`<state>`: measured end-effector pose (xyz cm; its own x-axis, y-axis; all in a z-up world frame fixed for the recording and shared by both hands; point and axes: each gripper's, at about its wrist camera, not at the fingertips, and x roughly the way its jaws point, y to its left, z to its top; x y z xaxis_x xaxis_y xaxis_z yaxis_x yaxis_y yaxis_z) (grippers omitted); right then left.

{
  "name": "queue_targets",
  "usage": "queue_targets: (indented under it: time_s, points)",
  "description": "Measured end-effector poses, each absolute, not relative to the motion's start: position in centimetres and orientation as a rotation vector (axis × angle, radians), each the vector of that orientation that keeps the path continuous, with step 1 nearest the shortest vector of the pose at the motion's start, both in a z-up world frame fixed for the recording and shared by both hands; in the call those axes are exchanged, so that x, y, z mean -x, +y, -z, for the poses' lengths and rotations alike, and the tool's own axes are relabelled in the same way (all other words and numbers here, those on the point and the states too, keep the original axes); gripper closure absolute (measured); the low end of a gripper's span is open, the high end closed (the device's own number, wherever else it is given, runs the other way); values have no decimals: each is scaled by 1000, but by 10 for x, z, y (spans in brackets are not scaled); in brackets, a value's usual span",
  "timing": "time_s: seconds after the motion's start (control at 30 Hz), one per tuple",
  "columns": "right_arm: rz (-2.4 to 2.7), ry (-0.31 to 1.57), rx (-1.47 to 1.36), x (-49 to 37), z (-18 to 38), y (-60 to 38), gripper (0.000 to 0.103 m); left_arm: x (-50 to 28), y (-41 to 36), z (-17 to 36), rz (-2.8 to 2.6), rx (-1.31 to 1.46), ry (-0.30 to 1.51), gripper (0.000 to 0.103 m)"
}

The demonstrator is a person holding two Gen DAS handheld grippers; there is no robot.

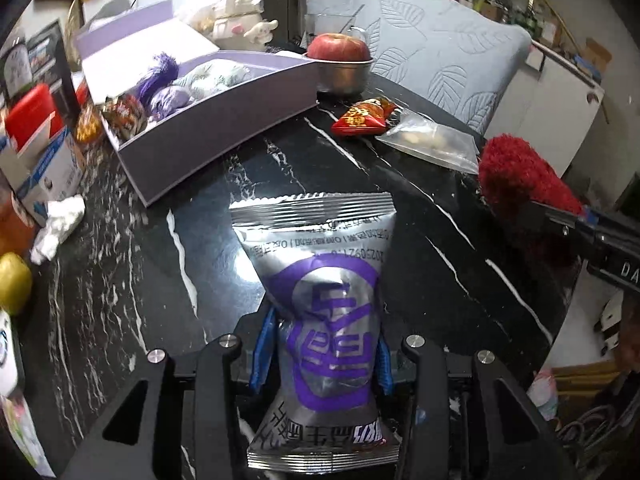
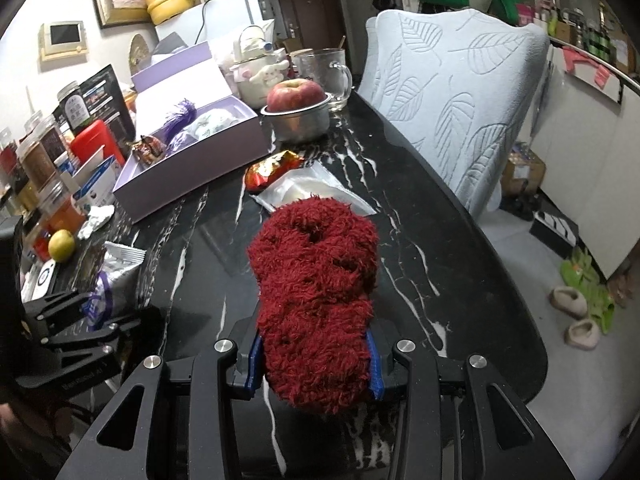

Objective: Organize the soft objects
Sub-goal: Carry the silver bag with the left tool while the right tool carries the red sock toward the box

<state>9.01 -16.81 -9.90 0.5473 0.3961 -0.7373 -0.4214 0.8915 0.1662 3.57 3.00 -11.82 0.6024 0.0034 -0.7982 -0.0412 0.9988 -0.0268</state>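
Observation:
My left gripper (image 1: 322, 354) is shut on a silver snack bag with a purple logo (image 1: 320, 280), held above the black marble table (image 1: 120, 280). My right gripper (image 2: 314, 356) is shut on a fluffy dark red sock bundle (image 2: 316, 292), also seen at the right of the left wrist view (image 1: 516, 172). The open lilac box (image 1: 208, 136) stands ahead to the left and holds purple and pale soft items (image 1: 192, 80) and a dark snack packet. The box also shows in the right wrist view (image 2: 192, 168). The left gripper with the bag appears there at the lower left (image 2: 92, 312).
A red snack packet (image 1: 360, 118) and a clear plastic bag (image 1: 432, 144) lie beyond the grippers. An apple in a metal bowl (image 1: 342, 64), a glass mug (image 2: 326, 72), crumpled tissue (image 1: 60, 224), a yellow fruit (image 2: 62, 245) and jars crowd the back and left. A padded chair (image 2: 460, 112) stands right.

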Motion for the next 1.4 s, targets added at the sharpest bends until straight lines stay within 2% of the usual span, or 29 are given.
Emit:
queue_targets:
  time_s: [0.07,0.13,0.23,0.63,1.4]
  points:
    - [-488,874,29,-91,101,-167,64,-36,28,118,-20,26,919,62]
    - [-493,880,28,-90,103,-166,64,-36,31,117,-15,46,916,67]
    - [-502,878,28,-88,103,-164,64,-34,36,115,-11,75,904,70]
    - [-541,869,12,-79,95,-159,64,-27,44,77,-19,82,822,70]
    - [-740,789,42,-86,42,-87,64,-34,98,9,-85,102,692,70]
